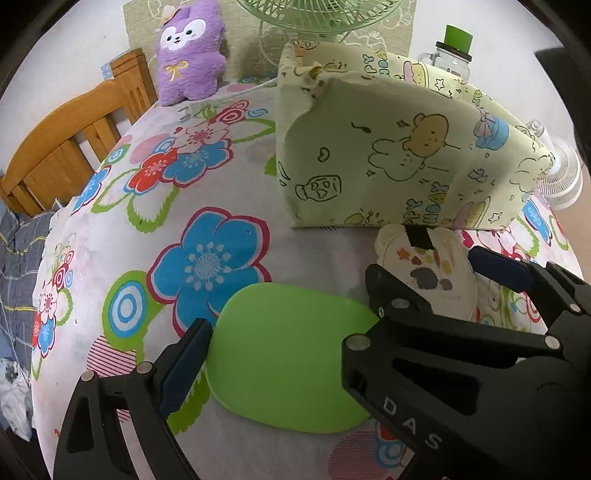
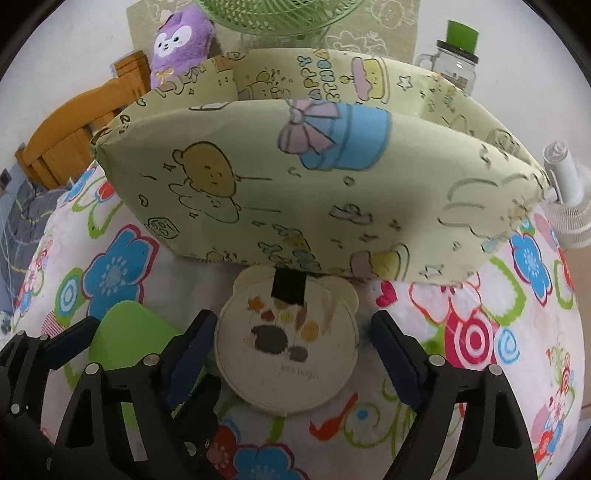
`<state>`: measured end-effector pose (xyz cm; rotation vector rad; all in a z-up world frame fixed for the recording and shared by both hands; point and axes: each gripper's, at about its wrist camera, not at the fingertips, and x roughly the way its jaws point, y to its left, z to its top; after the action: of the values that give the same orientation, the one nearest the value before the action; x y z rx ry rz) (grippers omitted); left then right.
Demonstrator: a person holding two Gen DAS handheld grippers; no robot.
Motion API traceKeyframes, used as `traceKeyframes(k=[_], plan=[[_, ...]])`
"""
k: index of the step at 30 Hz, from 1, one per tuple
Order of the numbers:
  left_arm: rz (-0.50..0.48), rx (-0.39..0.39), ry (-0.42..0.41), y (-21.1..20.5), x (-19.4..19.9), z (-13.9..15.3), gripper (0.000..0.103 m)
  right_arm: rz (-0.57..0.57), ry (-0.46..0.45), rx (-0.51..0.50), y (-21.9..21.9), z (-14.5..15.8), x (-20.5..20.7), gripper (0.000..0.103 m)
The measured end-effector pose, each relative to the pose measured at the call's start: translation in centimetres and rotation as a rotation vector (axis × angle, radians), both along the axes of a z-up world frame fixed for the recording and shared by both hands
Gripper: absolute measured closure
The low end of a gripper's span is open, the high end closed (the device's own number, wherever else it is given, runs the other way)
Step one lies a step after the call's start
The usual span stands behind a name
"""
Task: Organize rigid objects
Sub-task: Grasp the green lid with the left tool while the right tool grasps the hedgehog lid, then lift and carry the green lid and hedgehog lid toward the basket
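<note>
A flat green plastic board (image 1: 288,354) lies on the flowered tablecloth, between the fingers of my open left gripper (image 1: 295,365); it also shows at the left in the right wrist view (image 2: 129,332). A round cream bear-eared lid with a hedgehog picture (image 2: 288,350) lies flat in front of the pale yellow cartoon-print fabric box (image 2: 295,177). My right gripper (image 2: 291,354) is open around the lid, one finger on each side. In the left wrist view the lid (image 1: 432,273) lies between the right gripper's fingers (image 1: 495,266), and the box (image 1: 388,155) stands behind.
A purple plush toy (image 1: 190,55), a green fan (image 1: 317,18), a glass jar with a green lid (image 1: 452,55) and a small white fan (image 1: 561,173) stand along the back. A wooden chair (image 1: 74,136) is at the table's left edge.
</note>
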<state>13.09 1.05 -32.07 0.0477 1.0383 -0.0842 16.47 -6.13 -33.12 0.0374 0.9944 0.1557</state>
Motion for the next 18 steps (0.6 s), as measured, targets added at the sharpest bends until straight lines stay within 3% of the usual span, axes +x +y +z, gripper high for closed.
traceKeyframes(k=[18], plan=[[0.004,-0.022,0.002,-1.7,-2.2,1.2,0.007,-0.011,0.013,-0.018,-1.2,1.6,-2.0,0.026]])
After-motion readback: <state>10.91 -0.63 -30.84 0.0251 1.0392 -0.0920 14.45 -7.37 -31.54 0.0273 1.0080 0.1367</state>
